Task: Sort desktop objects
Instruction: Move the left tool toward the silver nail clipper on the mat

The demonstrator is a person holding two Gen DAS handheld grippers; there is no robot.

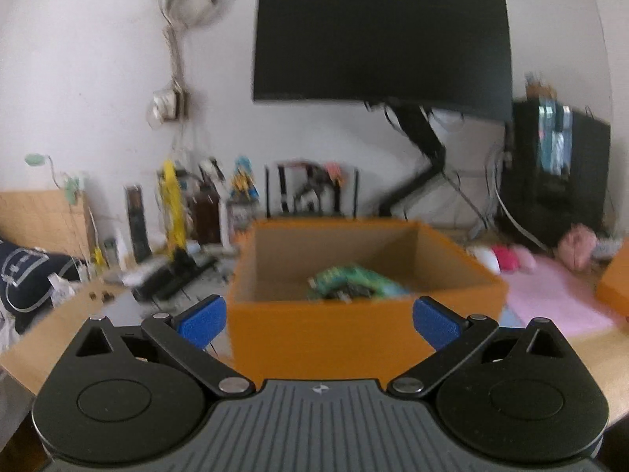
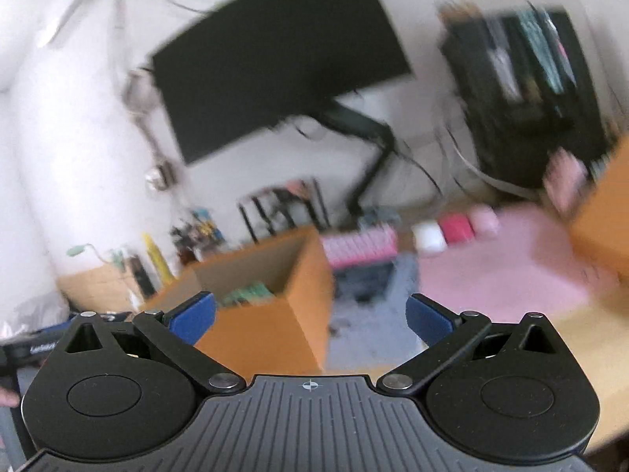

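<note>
Blue fingers [image 1: 201, 316] splayed before orange box [image 1: 354, 334]

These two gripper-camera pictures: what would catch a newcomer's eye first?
Probably the open orange box straight ahead of the left gripper, with a green packet lying inside. Above it on the wall side hangs a big dark monitor on an arm. To the right lies a pink mat, beyond the right gripper's spread blue fingers.

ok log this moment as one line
left gripper: open, empty | right gripper: open, empty | orange box: holds green items | second orange box: right edge
</note>
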